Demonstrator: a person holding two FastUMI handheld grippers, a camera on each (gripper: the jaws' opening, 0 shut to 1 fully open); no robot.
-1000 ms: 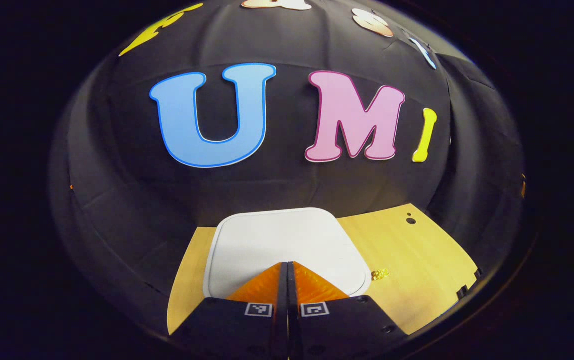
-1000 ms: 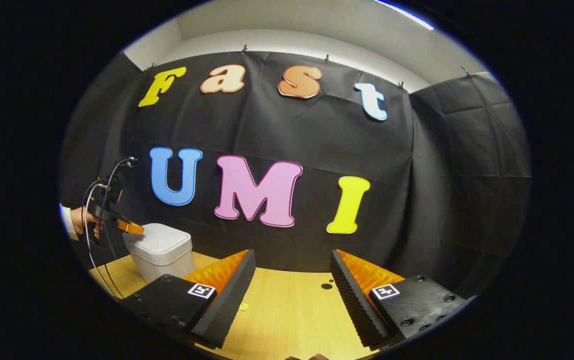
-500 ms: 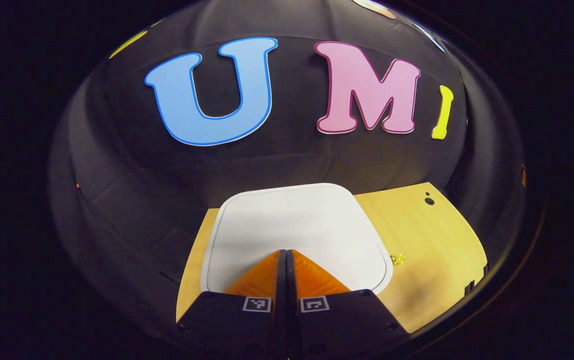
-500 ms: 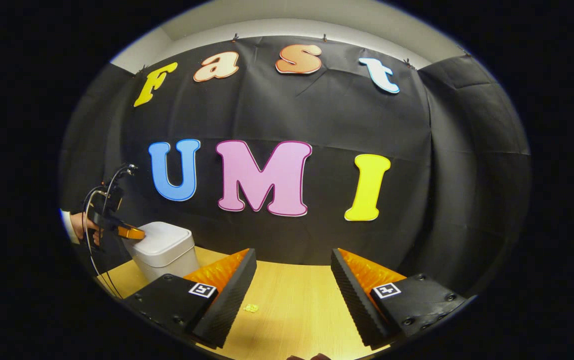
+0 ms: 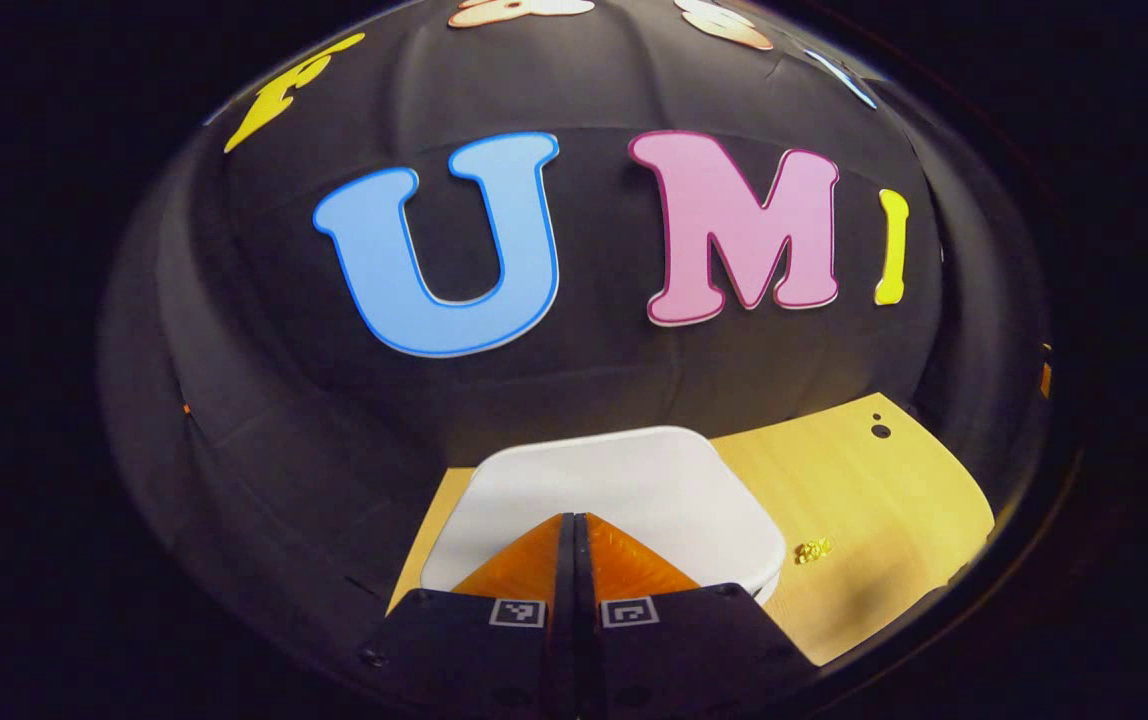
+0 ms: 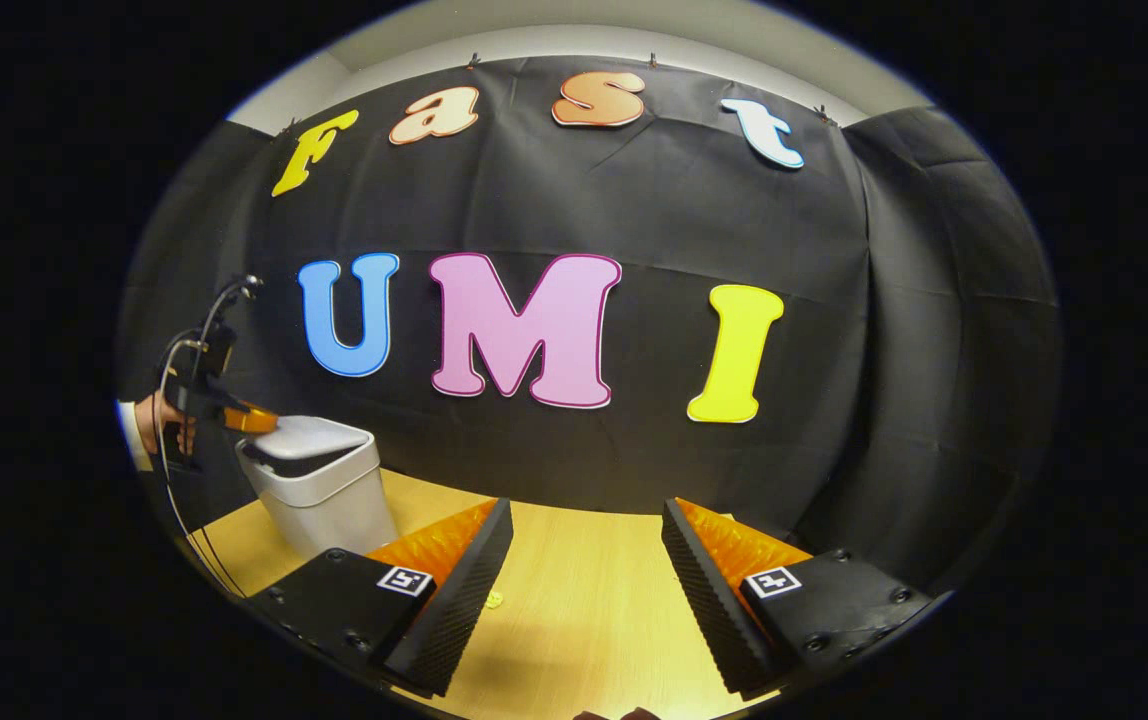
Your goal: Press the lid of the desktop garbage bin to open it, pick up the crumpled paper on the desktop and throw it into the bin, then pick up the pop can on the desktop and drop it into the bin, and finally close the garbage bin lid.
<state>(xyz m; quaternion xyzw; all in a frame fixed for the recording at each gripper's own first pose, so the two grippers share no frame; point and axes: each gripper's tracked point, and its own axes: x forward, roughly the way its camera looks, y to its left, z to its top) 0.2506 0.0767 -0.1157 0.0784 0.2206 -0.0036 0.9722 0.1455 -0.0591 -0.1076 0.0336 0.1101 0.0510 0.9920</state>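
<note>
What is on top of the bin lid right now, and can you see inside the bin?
The left gripper, fingers together, sits over the white lid. In the right gripper view the lid is lifted off the bin, leaving a dark gap; the contents are hidden.

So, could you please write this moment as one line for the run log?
stage: opening bin | left gripper: shut, at lid | lid: lifted ajar | right gripper: open, holding nothing, above table | paper, can: not yet picked

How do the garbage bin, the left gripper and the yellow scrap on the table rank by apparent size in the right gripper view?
1. garbage bin
2. left gripper, smaller
3. yellow scrap, tiniest, though nearest the camera
</note>
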